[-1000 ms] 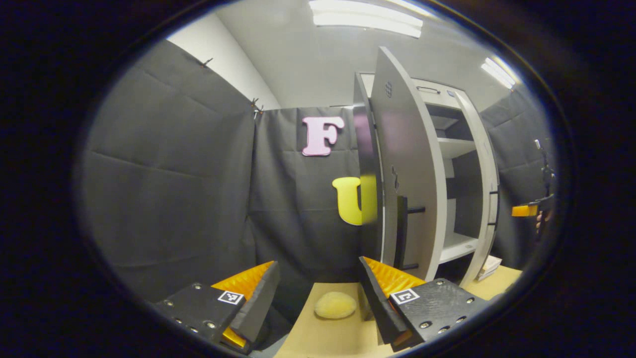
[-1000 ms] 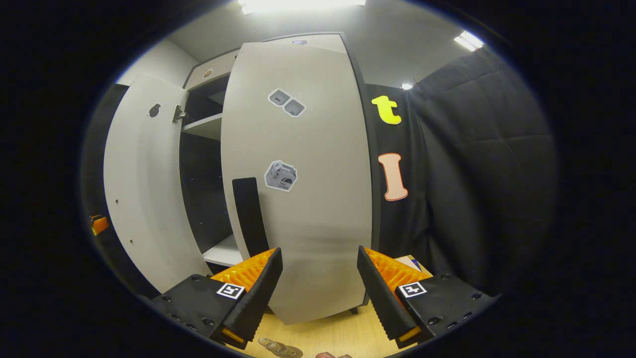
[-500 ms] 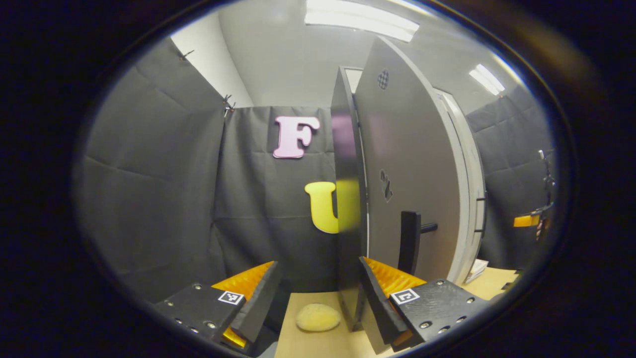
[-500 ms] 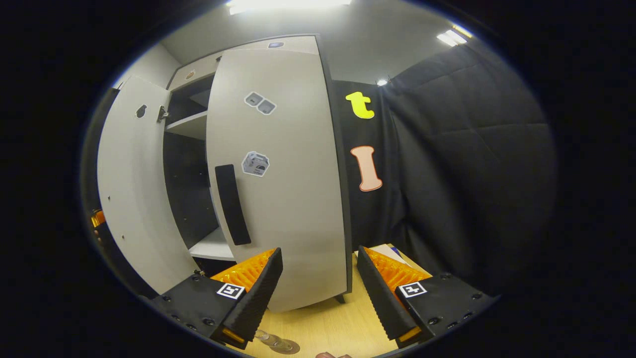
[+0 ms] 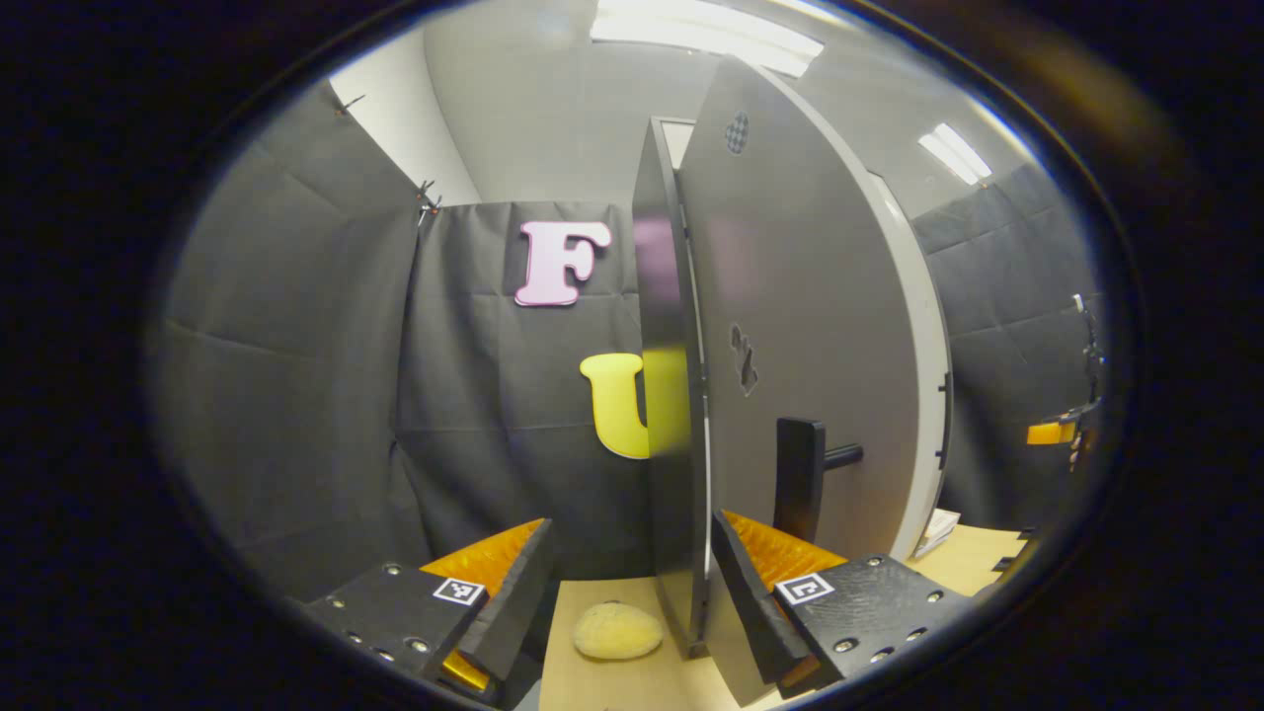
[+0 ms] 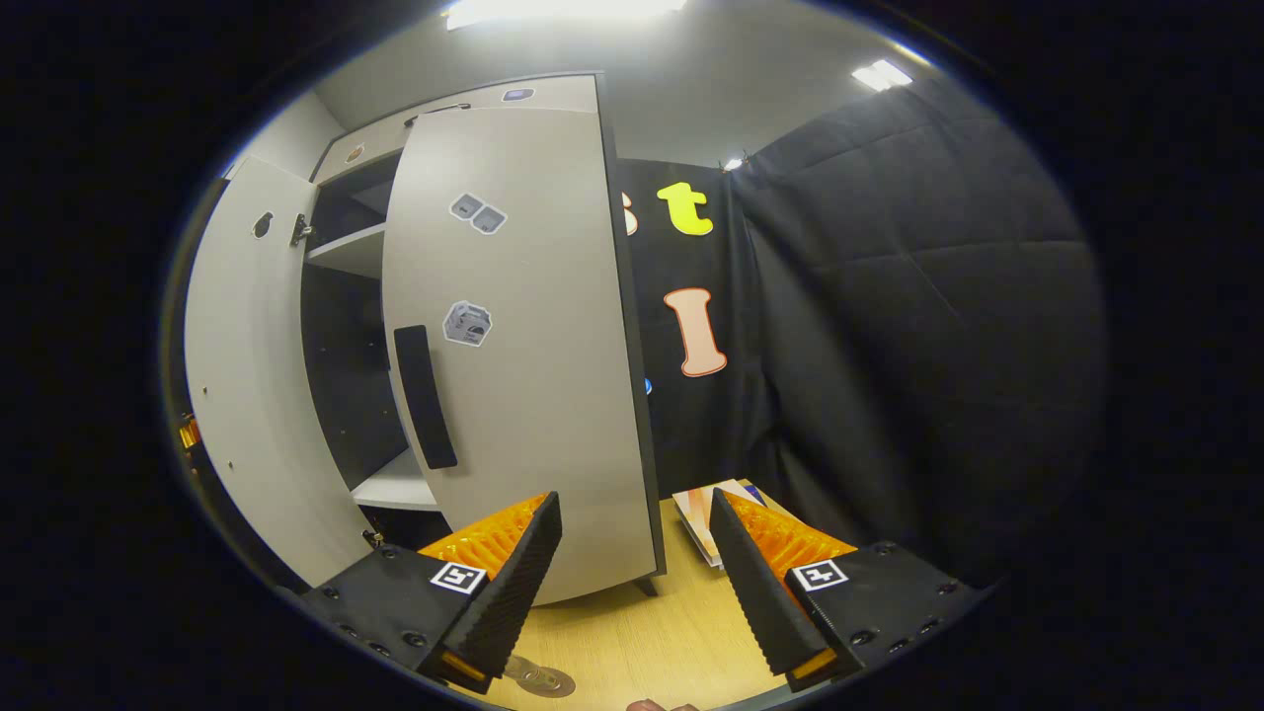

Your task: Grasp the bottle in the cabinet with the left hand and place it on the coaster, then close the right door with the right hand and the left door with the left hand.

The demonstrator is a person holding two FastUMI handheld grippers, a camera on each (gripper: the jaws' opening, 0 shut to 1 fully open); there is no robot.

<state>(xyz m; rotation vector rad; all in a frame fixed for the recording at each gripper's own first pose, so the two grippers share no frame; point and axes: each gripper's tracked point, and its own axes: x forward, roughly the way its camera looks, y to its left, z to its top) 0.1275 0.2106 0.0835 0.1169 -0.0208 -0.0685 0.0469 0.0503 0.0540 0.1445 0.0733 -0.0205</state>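
The left tongs are spread and pinch nothing; their right-hand finger lies against the foot of the left door, which stands edge-on before them, its handle just above. A yellowish pad lies on the worktop between the fingers. The right tongs are spread and empty, near the right door, which is partly swung in over the cabinet. A flat disc lies on the worktop below.
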